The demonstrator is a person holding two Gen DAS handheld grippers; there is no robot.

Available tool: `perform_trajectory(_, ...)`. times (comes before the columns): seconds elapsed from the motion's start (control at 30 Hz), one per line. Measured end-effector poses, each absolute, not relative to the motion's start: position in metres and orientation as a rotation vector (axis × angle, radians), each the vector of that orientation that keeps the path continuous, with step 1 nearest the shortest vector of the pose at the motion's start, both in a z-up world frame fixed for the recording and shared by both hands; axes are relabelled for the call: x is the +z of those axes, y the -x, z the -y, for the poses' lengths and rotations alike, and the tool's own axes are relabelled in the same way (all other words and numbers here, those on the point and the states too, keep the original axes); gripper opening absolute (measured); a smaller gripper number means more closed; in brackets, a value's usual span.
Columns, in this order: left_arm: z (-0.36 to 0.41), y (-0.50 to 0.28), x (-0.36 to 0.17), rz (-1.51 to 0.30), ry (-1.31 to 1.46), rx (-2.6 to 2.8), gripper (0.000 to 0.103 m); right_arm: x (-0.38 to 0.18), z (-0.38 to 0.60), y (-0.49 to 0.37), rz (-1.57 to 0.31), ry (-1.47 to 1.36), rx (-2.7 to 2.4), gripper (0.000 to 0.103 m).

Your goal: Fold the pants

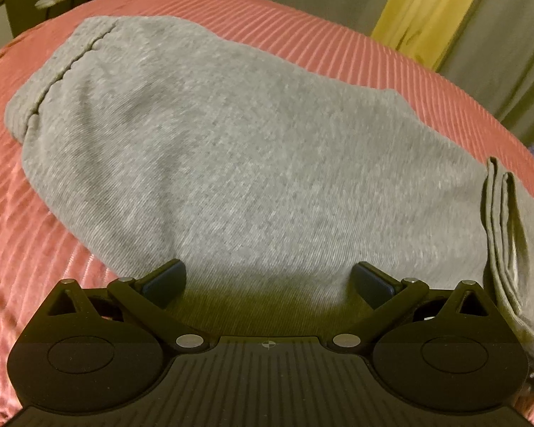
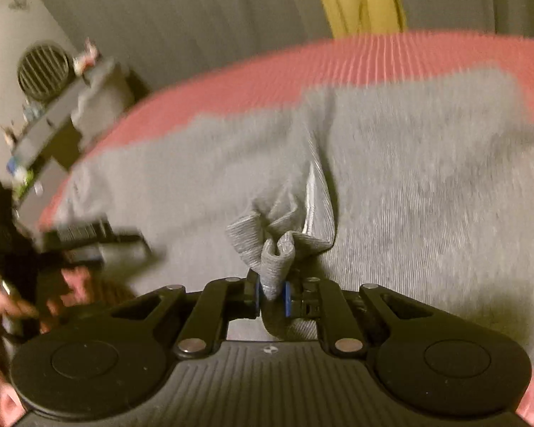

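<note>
Grey pants (image 1: 231, 149) lie spread on a pink ribbed bedspread (image 1: 302, 32), waistband seam at the far left. My left gripper (image 1: 268, 281) is open, its jaws wide apart just above the near edge of the cloth, holding nothing. A bunched fold of the pants (image 1: 505, 242) hangs at the right of that view. In the right wrist view my right gripper (image 2: 272, 297) is shut on a pinched bunch of the grey pants (image 2: 277, 259), lifted a little off the rest of the cloth (image 2: 427, 185). The left gripper (image 2: 53, 245) shows blurred at the left, in a hand.
The bedspread (image 2: 409, 53) ends at a grey curtain with a yellow strip (image 1: 420, 10) behind. A dark shelf with small items (image 2: 53, 121) and a round vent (image 2: 42, 73) stand at the left in the right wrist view.
</note>
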State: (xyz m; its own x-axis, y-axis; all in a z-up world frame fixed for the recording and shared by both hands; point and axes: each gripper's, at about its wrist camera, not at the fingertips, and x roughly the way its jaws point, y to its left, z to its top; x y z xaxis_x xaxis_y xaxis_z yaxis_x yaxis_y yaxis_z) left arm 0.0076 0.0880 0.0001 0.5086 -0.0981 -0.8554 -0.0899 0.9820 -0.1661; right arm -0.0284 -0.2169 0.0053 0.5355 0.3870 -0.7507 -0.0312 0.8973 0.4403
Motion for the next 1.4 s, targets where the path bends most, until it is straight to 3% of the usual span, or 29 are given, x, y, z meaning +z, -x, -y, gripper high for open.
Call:
perform_trajectory(0.03,-0.088,-0.007,0.0,-1.039,0.197,-0.005,0.103,0.006,0.219,0.032,-0.978,-0.416,0.256,0.017)
perform_trajectory(0.1,-0.088,-0.008,0.0,-1.039,0.198,-0.005,0.103,0.012,0.229,0.032,-0.981,-0.48,0.266,0.037)
perform_trajectory(0.13,-0.088,-0.007,0.0,-1.04,0.196,-0.005,0.103,0.016,0.237,0.034,-0.968,-0.514,0.267,0.061)
perform_trajectory(0.17,-0.088,-0.007,0.001,-1.041,0.191,-0.004,0.103,0.02,0.246,0.037,-0.95,-0.538,0.262,0.079)
perform_trajectory(0.33,-0.081,-0.007,0.001,-1.05,0.148,0.005,0.103,0.024,0.308,0.058,-0.886,-0.763,0.165,0.098)
perform_trajectory(0.57,-0.081,-0.006,0.002,-1.049,0.144,0.006,0.103,-0.015,0.373,0.088,-1.006,-1.058,-0.132,0.098)
perform_trajectory(0.77,-0.057,0.005,0.023,-1.0,0.205,-0.137,0.103,0.016,0.364,0.082,-0.992,-0.833,-0.047,0.099)
perform_trajectory(0.93,-0.004,-0.006,0.029,-1.066,0.339,-0.367,0.103,0.025,0.381,0.088,-0.983,-0.828,0.008,0.099)
perform_trajectory(1.2,0.087,-0.036,0.009,-1.161,0.127,-0.418,0.103,0.042,0.391,0.105,-0.961,-0.572,-0.137,0.099)
perform_trajectory(1.4,0.105,-0.046,0.003,-1.167,0.041,-0.4,0.102,0.028,0.413,0.104,-0.923,-0.65,-0.199,0.099)
